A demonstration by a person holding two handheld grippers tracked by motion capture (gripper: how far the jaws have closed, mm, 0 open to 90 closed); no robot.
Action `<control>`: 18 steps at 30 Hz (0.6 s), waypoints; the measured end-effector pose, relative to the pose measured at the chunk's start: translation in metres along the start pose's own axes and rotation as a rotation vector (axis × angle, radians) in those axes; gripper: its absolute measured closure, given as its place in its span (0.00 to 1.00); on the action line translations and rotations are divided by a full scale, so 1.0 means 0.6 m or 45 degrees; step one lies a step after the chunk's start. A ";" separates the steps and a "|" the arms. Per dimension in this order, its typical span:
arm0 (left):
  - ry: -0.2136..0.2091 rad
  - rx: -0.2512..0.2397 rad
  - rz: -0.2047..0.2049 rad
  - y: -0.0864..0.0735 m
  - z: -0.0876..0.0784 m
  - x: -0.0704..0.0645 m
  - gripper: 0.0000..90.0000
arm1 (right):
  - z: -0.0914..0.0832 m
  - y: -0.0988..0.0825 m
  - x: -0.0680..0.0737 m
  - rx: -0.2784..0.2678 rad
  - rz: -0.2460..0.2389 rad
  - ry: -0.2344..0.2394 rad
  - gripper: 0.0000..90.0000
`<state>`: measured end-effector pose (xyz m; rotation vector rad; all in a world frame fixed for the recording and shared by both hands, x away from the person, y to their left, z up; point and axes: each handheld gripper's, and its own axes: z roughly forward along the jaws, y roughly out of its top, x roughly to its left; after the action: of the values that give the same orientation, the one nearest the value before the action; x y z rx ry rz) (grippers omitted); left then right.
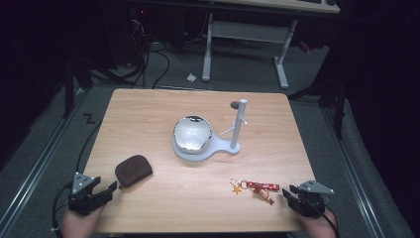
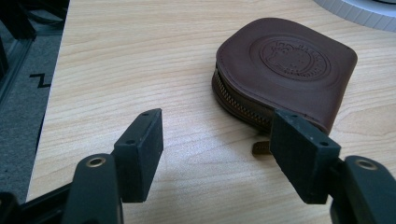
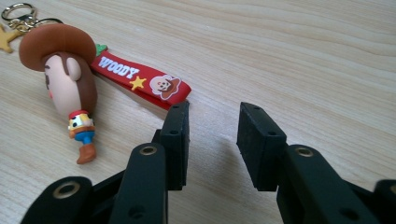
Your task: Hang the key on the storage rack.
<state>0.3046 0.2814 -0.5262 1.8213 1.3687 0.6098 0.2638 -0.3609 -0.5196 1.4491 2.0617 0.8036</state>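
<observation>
A brown leather zip pouch (image 1: 133,170) lies on the wooden table at the front left. My left gripper (image 1: 106,191) stands open just short of it; in the left gripper view the pouch (image 2: 285,70) lies ahead and to the right, close to the right pad (image 2: 299,149). A Woody keychain (image 1: 255,187) with a red strap, gold ring and star lies at the front right. My right gripper (image 1: 289,194) is open beside it, nothing between its pads; in the right gripper view the figure (image 3: 70,74) and red strap (image 3: 142,81) lie to the left of the fingers (image 3: 177,140).
A white stand (image 1: 230,145) with an upright post and a shiny round bowl (image 1: 192,133) occupies the table's middle. A small dark disc (image 1: 234,104) lies behind the post. A white desk frame and cables stand on the floor beyond the table.
</observation>
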 end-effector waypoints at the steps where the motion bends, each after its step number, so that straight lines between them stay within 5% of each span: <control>1: -0.003 0.002 -0.005 0.000 0.000 0.001 0.39 | 0.002 -0.001 0.000 0.008 0.002 0.004 0.70; 18: -0.029 0.000 -0.025 -0.001 0.003 0.006 0.39 | 0.003 -0.003 0.001 0.011 0.009 0.013 0.70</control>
<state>0.3068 0.2846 -0.5283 1.8078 1.3700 0.5771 0.2636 -0.3607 -0.5220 1.4606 2.0711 0.8074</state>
